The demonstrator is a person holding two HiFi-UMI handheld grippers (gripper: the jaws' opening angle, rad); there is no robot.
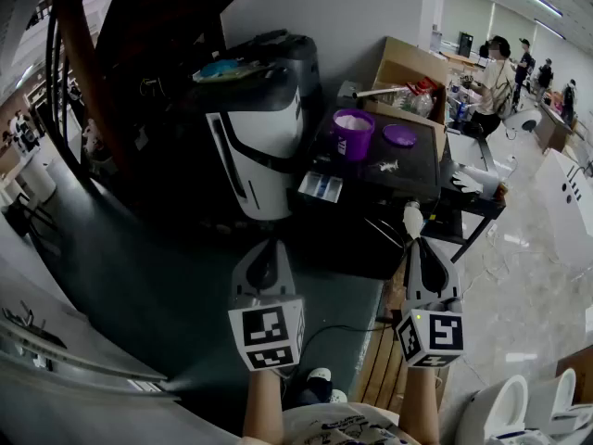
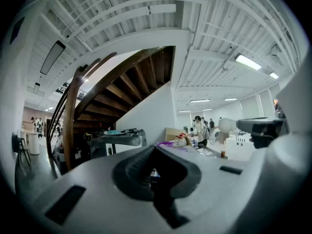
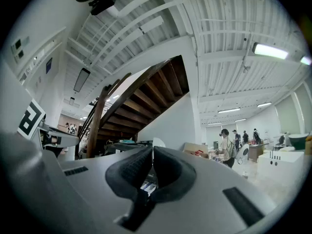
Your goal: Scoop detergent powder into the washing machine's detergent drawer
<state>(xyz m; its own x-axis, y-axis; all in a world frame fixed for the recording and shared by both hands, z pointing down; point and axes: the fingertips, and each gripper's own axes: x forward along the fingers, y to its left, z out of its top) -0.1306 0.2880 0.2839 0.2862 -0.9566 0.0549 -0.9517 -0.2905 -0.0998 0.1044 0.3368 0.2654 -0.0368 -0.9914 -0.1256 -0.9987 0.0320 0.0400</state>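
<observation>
The washing machine (image 1: pixel 258 146) is white and black, and its detergent drawer (image 1: pixel 321 187) is pulled out, showing blue and white compartments. A purple tub (image 1: pixel 353 133) of white powder stands on the black top (image 1: pixel 408 176) behind the drawer, with its purple lid (image 1: pixel 400 135) lying beside it. My right gripper (image 1: pixel 414 239) is shut on the handle of a white scoop (image 1: pixel 411 217), held to the right of the drawer; the scoop's bowl (image 3: pixel 157 143) shows above the jaws. My left gripper (image 1: pixel 269 243) hangs shut and empty just in front of the machine.
An open cardboard box (image 1: pixel 408 68) with clutter sits behind the tub. A little white powder (image 1: pixel 387 166) lies spilled on the black top. People (image 1: pixel 496 72) stand far right. A dark wooden staircase (image 2: pixel 122 82) rises at the left. White fixtures (image 1: pixel 519 406) stand at lower right.
</observation>
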